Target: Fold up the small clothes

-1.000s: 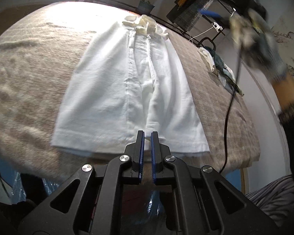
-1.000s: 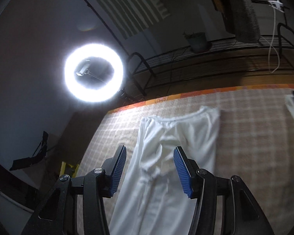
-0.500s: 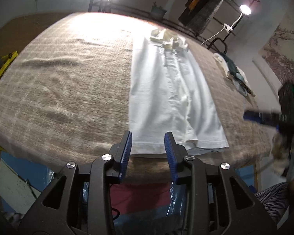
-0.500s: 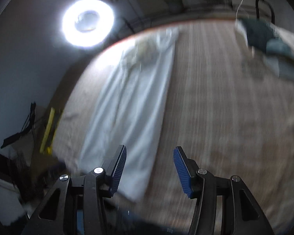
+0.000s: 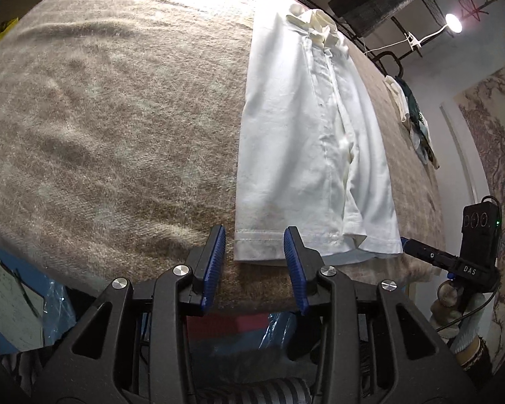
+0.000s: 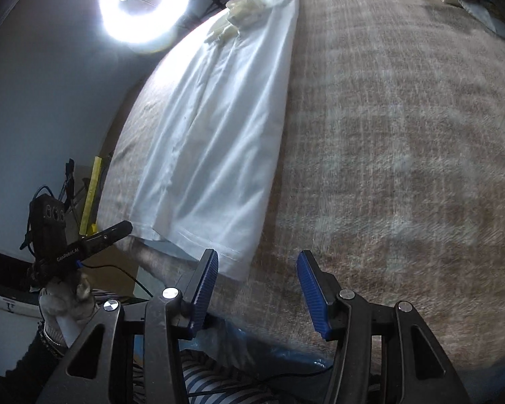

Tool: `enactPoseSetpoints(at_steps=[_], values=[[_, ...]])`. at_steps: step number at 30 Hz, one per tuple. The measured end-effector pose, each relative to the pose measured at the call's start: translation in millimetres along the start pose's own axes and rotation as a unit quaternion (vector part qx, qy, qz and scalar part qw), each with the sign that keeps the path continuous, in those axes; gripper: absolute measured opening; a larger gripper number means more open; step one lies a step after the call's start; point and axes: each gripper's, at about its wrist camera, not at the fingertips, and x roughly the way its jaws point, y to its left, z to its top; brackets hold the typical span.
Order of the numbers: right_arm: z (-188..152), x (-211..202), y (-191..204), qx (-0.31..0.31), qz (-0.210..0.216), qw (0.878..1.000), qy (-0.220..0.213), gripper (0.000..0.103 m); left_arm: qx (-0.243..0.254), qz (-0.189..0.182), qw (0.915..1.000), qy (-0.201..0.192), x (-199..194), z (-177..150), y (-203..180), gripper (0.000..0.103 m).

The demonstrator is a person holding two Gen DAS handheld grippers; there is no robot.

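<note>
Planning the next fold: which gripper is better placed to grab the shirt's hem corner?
Both, probably. Left gripper frames the white shirt's left hem corner; right gripper sits at the right corner. Both jaws open, empty.

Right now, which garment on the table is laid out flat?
The white shirt, spread lengthwise with its hem toward both tools; the other clothes sit bunched at the table's far edge.

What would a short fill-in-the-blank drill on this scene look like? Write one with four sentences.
1. The shirt lying on the blanket is ____ in colour.
2. The left gripper has its jaws ____.
3. The collar lies at the ____ end of the shirt from the grippers.
4. Between the pads of the right gripper there is ____.

Missing words: white; open; far; nothing
</note>
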Motion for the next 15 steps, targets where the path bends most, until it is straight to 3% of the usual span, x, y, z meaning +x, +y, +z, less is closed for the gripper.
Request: enactPoseSetpoints(at_steps=[3, 6, 8, 10, 15], values=[[1.0, 1.0, -2.8, 0.004, 0.018, 1.000, 0.000, 0.049, 0.003, -0.002, 1.0000, -0.002, 0.8, 0.1, -0.2, 0.035], [1.3, 7.1, -2.9, 0.002, 0.031, 0.999, 0.010, 0.037, 0.006, -0.007, 0.9999, 0.007, 4.9, 1.0, 1.0, 0.008], [1.7, 9.2, 2.8, -0.013, 0.032, 0.999, 0.014, 0.015, 0.002, -0.009, 1.0000, 0.002, 4.7, 0.8, 1.4, 0.004], [0.7, 13.0, 5.5, -0.012, 0.035, 0.999, 0.021, 0.004, 0.011, -0.008, 0.9999, -0.009, -1.6, 0.1, -2.6, 0.003], [-4.7, -6.3, 8.4, -0.007, 0.049, 0.999, -0.002, 0.000, 0.030, -0.013, 0.9985, -0.043, -25.4, -2.2, -12.8, 0.002]])
